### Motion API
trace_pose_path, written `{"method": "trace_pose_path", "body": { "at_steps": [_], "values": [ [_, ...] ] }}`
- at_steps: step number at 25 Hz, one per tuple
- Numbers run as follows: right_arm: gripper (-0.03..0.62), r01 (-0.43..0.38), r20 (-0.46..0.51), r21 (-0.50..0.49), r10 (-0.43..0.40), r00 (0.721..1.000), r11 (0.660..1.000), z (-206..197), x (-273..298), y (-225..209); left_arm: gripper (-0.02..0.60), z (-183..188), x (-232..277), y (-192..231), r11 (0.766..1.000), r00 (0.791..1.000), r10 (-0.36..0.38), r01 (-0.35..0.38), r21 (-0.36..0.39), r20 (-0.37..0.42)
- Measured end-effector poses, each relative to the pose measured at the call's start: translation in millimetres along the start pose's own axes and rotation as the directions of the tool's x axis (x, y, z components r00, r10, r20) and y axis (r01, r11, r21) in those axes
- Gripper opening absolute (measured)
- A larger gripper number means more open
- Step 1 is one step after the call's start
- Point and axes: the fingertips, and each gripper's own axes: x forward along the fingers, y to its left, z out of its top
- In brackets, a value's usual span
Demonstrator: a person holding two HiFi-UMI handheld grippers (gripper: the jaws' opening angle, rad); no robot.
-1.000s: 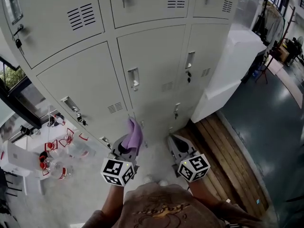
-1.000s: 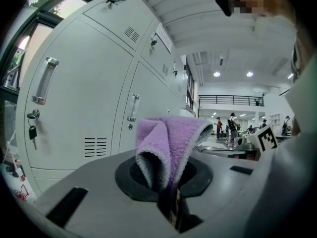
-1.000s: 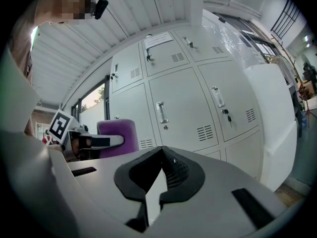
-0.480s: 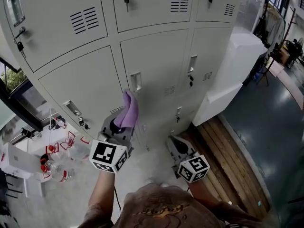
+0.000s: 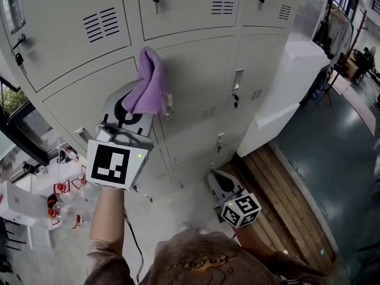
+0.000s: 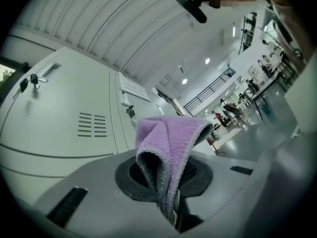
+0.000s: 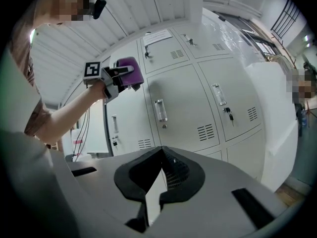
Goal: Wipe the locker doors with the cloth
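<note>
Cloth (image 5: 149, 82) is purple, folded, and clamped by its lower end in the left gripper (image 5: 136, 103). The left gripper view shows both jaws pressed onto the fabric, with the free bunch standing out beyond the tips. The reference point taken is the handle (image 5: 169, 104) of the centre locker door (image 5: 196, 70). In the head view the cloth sits just left of that handle and slightly above it, and its edge overlaps the handle. The right gripper view puts it up and to the left of the handle, close against the door panel, but contact with the metal cannot be confirmed from any view. The long axis of the cloth runs on from the gripper's own line and points at the door, so the surface to be wiped lies directly ahead of the fabric rather than beside it. The right gripper (image 5: 221, 183) hangs well below the handle and away from the door, its jaws drawn together at the tips with nothing between them. By assessment the left hand is the working hand, and the wipe is at most just starting. The coming stroke depends on pressing the cloth flat to the panel and clearing the handle, not snagging on it.
</note>
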Motion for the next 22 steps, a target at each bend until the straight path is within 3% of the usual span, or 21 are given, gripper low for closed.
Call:
{"method": "trace_pose_path", "body": {
  "at_steps": [8,22],
  "values": [
    [-0.002,0.009,0.002,0.000,-0.009,1.000,1.000,0.9,2.8,-4.6,0.043,44.7,19.7,38.1,0.986,0.998,0.046,-0.053,0.160,0.052],
    [-0.002,0.028,0.024,0.007,-0.028,0.999,1.000,8.1,18.4,-20.1,0.043,3.1,66.3,37.8,0.981,0.998,0.012,-0.001,0.191,-0.058]
  ]
}}
